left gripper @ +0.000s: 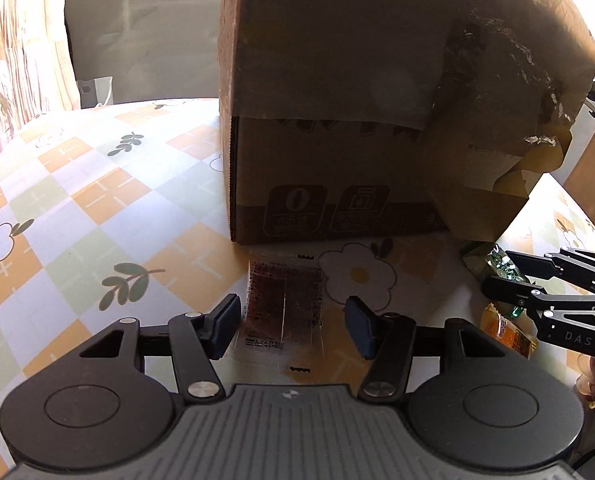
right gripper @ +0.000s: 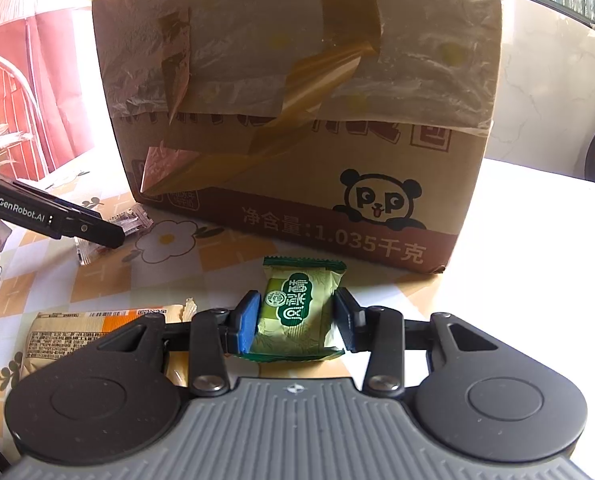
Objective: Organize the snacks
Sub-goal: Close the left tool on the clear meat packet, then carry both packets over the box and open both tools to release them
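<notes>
While your right gripper point(right gripper: 293, 320) clamps the green snack packet point(right gripper: 297, 312) on the tablecloth point(left gripper: 97, 184) just before the cardboard box point(right gripper: 297, 120), your left gripper point(left gripper: 293, 326) stands half open astride a clear-wrapped brown snack point(left gripper: 283, 308), pads apart from it.

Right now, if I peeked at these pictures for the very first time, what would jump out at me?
The big cardboard box with peeling tape and a cartoon panda stands at the middle of the flowered tablecloth. Just in front of it, the right tool squeezes a green snack packet. Further left, the left tool hangs open over a clear-wrapped brown snack.
</notes>
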Motion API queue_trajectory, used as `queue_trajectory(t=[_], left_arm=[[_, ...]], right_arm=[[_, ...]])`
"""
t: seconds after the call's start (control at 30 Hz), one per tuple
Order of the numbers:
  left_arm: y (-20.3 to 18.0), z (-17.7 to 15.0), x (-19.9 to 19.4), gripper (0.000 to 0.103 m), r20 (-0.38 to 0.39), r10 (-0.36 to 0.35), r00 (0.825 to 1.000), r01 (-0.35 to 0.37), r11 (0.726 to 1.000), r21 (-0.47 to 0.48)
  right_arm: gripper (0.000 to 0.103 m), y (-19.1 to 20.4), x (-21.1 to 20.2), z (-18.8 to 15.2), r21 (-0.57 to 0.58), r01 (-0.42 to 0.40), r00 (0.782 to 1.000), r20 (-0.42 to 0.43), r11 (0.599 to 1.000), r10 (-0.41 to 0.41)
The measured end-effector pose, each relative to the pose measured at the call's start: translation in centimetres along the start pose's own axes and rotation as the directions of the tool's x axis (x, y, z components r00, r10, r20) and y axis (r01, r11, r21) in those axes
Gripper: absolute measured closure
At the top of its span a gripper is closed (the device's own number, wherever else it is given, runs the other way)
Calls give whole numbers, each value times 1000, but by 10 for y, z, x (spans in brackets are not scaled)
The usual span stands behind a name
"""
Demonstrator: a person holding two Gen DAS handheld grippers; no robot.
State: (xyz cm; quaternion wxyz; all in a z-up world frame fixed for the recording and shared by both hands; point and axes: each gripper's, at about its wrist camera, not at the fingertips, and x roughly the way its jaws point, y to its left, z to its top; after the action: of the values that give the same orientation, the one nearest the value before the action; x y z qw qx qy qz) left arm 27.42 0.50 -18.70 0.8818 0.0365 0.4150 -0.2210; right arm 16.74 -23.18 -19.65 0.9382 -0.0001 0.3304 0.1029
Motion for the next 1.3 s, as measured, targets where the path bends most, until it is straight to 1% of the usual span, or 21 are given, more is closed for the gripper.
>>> queue_trajectory(t=[0.1, 0.23, 0.33, 0.37, 0.4, 0.43, 0.47, 0.5, 0.6, 0.77, 0.87, 0.9, 1.03, 1.1, 1.23, 1.3], left_arm=[[-7, -3, 1, 43, 4, 30, 1000, -30, 999, 35], [-9, 2, 6, 44, 16, 74, 997, -74, 997, 21], [-19, 0, 9, 43, 25, 115, 993, -117, 990, 73], [-20, 0, 9, 44, 28, 117, 993, -119, 990, 74], [-20, 0, 9, 48, 28, 115, 993, -117, 991, 67], [-20, 0, 8, 60, 31, 122, 992, -124, 990, 65], [-19, 0, 5, 60, 29, 124, 992, -125, 991, 55], [-18, -1, 3, 63, 29, 124, 992, -125, 991, 41], [-15, -6, -5, 63, 36, 121, 992, -121, 993, 2], [-10, -13, -28, 63, 86, 124, 989, -119, 991, -61], [-8, -18, -50, 63, 135, 96, 986, -83, 992, -100], [-9, -19, -56, 63, 143, 96, 985, -81, 991, -103], [-13, -22, -75, 63, 183, 102, 978, -85, 991, -99], [-16, -22, -84, 63, 208, 103, 973, -85, 992, -98], [-29, -15, -95, 63, 264, 114, 958, -104, 993, -52], [-33, -8, -97, 63, 295, 105, 950, -97, 994, -40]], right_arm=[[60, 0, 0, 0, 0, 1, 1000, 0, 1000, -1], [60, 0, 0, 0, 0, 0, 1000, 0, 1000, 0], [60, 0, 0, 0, 0, 0, 1000, 0, 1000, 0], [60, 0, 0, 0, 0, 0, 1000, 0, 1000, 0], [60, 0, 0, 0, 0, 0, 1000, 0, 1000, 0], [60, 0, 0, 0, 0, 0, 1000, 0, 1000, 0], [60, 0, 0, 0, 0, 0, 1000, 0, 1000, 0], [60, 0, 0, 0, 0, 0, 1000, 0, 1000, 0], [60, 0, 0, 0, 2, -2, 1000, 0, 1000, 2], [60, -1, -2, 0, 8, -6, 1000, 1, 1000, 6], [60, 2, -1, 1, -15, 3, 1000, -6, 1000, -3], [61, 4, -1, 1, -23, 8, 1000, -13, 1000, -9], [61, 4, -6, 3, -14, -12, 999, -39, 1000, 11], [62, 3, -14, 4, -13, -11, 999, -37, 1000, 10], [62, -4, -42, 6, 10, -33, 999, 9, 999, 32], [62, -5, -57, 10, 10, -40, 999, 36, 999, 40]])
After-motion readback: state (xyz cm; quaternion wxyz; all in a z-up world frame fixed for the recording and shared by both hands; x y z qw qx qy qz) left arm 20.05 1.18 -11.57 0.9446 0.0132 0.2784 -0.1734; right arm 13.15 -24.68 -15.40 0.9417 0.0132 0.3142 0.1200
